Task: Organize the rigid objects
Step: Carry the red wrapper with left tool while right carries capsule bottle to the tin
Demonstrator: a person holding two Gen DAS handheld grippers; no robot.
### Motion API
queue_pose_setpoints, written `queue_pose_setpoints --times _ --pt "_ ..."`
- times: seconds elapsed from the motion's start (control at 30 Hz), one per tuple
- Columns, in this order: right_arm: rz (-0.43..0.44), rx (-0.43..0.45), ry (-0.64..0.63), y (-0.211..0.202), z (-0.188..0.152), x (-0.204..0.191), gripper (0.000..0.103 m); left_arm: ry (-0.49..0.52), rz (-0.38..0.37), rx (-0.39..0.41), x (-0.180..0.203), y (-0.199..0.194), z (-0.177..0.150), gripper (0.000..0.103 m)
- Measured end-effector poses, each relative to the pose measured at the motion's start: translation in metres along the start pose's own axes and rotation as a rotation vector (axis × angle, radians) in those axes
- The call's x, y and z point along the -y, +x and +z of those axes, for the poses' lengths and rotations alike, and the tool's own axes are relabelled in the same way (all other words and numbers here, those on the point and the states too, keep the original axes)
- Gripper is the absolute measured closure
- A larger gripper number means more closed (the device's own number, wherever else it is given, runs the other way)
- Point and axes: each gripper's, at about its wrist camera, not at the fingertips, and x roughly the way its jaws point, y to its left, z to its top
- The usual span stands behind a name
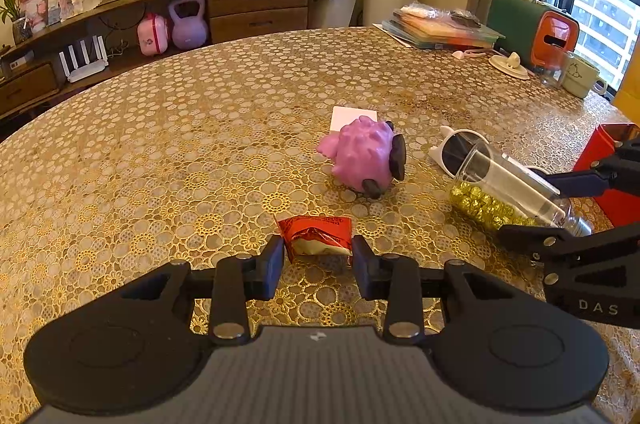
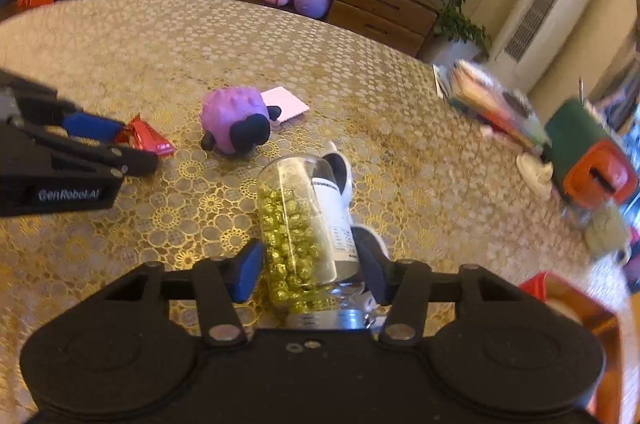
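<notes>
Gold lace-patterned table (image 1: 160,144), wooden sideboard (image 1: 256,8)

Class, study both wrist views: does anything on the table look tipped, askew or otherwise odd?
Yes. The clear jar of gold-wrapped pieces lies on its side between the right gripper's jaws, its base over the white sunglasses. The pink toy looks toppled too. Nothing appears spilled.

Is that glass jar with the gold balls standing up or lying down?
Lying down. The jar rests on its side on the table, gold balls pooled along its lower side.
</notes>
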Motion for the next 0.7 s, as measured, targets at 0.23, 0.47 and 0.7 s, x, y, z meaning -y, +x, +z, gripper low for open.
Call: queue_pose_setpoints --times 0.23,0.47,0.7 --pt "0.082 0.020 0.178 -0.027 -0.012 0.020 0.051 0.006 -0.020 -0.002 0.009 -0.011 -0.001 0.067" --pt "0.117 0.052 0.309 -0.060 -0.022 0.043 0.051 0.024 -0.055 0.018 0.032 -0.033 0.003 0.067" --pt "0.099 0.098 0.387 -0.096 -0.034 0.071 0.051 0.079 -0.097 0.066 0.068 -0.065 0.018 0.067"
